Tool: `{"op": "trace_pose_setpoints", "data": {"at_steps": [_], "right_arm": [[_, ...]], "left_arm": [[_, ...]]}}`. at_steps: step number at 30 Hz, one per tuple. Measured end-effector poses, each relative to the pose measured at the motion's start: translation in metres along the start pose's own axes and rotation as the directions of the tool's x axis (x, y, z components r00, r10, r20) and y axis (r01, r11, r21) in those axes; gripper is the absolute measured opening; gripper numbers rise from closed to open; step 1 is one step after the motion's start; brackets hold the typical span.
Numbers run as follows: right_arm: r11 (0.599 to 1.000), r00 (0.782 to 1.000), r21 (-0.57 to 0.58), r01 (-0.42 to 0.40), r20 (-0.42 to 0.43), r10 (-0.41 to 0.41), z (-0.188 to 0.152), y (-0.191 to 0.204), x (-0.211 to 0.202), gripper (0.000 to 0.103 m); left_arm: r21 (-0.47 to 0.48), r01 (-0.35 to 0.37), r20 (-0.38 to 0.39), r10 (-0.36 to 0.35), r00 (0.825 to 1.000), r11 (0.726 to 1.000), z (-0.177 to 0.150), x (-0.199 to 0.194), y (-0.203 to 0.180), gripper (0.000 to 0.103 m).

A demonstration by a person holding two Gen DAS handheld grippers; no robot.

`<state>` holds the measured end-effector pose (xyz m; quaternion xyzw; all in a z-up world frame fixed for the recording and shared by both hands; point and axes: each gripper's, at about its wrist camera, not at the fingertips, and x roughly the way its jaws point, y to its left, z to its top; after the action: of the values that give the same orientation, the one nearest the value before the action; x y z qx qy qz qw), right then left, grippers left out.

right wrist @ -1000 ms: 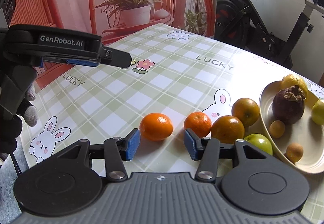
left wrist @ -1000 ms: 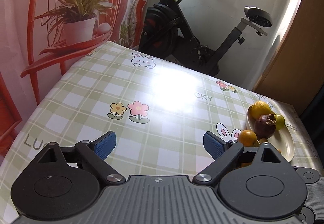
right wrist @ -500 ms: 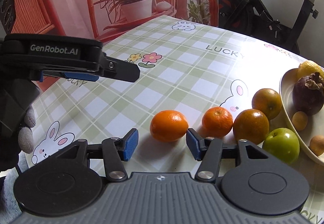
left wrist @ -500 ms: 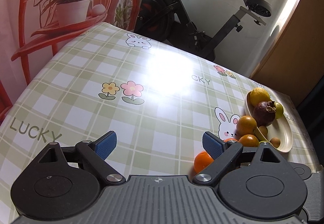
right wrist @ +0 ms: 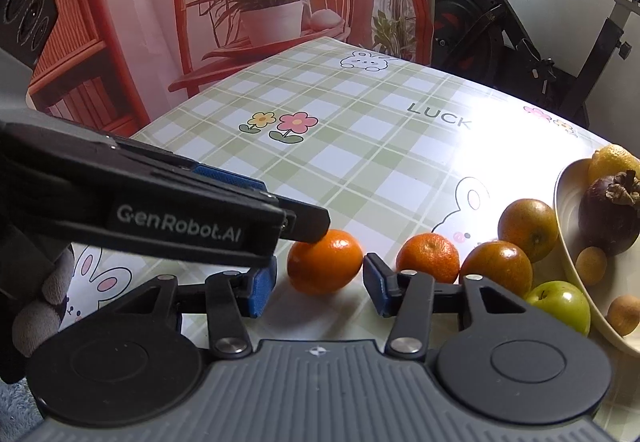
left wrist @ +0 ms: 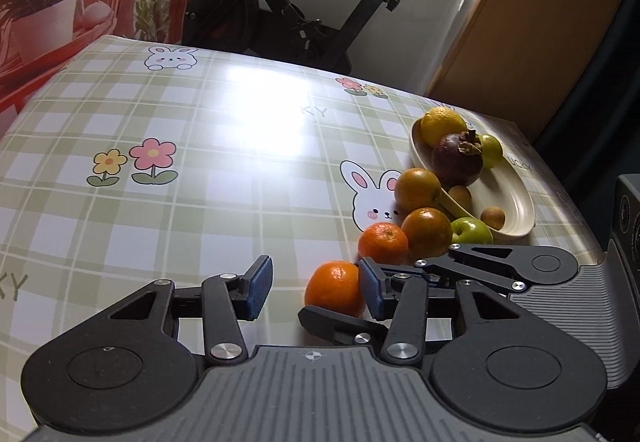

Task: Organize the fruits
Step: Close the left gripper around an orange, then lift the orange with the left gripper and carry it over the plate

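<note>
Since the earlier frames, both grippers have advanced toward the nearest tangerine (right wrist: 325,262), and the left gripper (left wrist: 316,288) has swung right so that the fruit row now fills its view. The right gripper (right wrist: 318,284) stands with its jaws apart, one blue pad on each side of this tangerine; contact between pads and peel cannot be confirmed from either view. The left gripper is likewise spread wide and holds nothing; in the right wrist view one of its black fingertips (right wrist: 310,222) sits at the tangerine's upper left edge.

The fruit lies on a green plaid tablecloth (left wrist: 200,162). A second tangerine (left wrist: 383,243) sits just beyond the first, followed by two darker oranges (left wrist: 427,232) (left wrist: 417,189) and a green apple (left wrist: 472,231) beside the rim of the cream oval dish (left wrist: 516,202). The dish contains a lemon (left wrist: 442,124), a mangosteen (left wrist: 457,158), a small green fruit (left wrist: 491,150) and two small brown fruits (left wrist: 460,197), possibly longans.

An exercise bike (left wrist: 280,2) stands behind the table.
</note>
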<state>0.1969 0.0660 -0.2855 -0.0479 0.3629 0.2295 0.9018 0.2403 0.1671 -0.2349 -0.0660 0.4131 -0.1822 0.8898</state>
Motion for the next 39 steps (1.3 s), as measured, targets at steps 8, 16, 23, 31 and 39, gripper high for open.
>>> {"op": "trace_pose_setpoints", "data": {"at_steps": [8, 16, 23, 31, 39], "right_arm": [[1.0, 1.0, 0.018, -0.014, 0.01, 0.014, -0.002, -0.004, -0.002, 0.044], [0.998, 0.999, 0.057, -0.04, -0.006, 0.041, -0.008, -0.009, -0.002, 0.044], [0.996, 0.999, 0.079, -0.039, -0.007, 0.039, -0.013, -0.012, -0.007, 0.043], [0.996, 1.0, 0.084, -0.028, 0.0, 0.028, -0.018, -0.012, -0.018, 0.043], [0.989, 0.996, 0.149, -0.015, 0.094, 0.001, -0.018, -0.029, -0.049, 0.042]], "left_arm": [[-0.012, 0.041, -0.031, -0.041, 0.999, 0.999, -0.004, 0.009, -0.003, 0.037], [0.01, 0.023, -0.023, -0.023, 0.999, 1.0, -0.008, 0.008, -0.011, 0.037], [0.016, 0.018, -0.026, -0.017, 1.0, 1.0, -0.012, 0.007, -0.02, 0.037], [0.043, 0.014, -0.014, -0.013, 1.0, 0.999, -0.012, -0.002, -0.036, 0.037], [0.148, 0.029, 0.035, -0.034, 0.999, 0.989, 0.014, -0.009, -0.074, 0.037]]}}
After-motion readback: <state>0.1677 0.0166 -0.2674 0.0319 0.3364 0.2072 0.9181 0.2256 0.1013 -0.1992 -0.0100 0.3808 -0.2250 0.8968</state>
